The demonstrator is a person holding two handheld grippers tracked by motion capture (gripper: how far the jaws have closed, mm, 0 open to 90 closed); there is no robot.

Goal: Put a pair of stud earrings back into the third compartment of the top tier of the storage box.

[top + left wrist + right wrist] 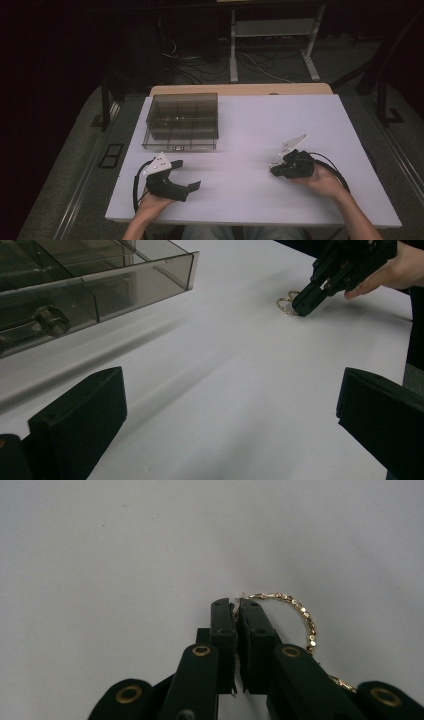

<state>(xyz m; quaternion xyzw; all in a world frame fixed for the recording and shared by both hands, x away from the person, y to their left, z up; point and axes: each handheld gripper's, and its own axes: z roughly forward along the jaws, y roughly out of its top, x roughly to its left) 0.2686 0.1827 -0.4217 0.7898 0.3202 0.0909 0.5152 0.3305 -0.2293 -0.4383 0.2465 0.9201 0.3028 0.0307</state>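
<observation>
A thin gold chain (306, 620) lies on the white table (250, 125) and curls out to the right of my right gripper (236, 602). That gripper's jaws are shut, pinching one end of the chain at their tips. In the high view the right gripper (273, 169) rests low on the table at the right. From the left gripper view I see it (302, 307) tip-down on the chain (285, 302). My left gripper (186, 174) sits near the front left, jaws wide open (230, 390) with nothing between them.
A smoky clear plastic compartment box (180, 146) stands open at the back left of the table. One of its near compartments holds a small metal piece (50, 320). Beyond the table's far edge are desk legs (233, 50) and cables on the floor.
</observation>
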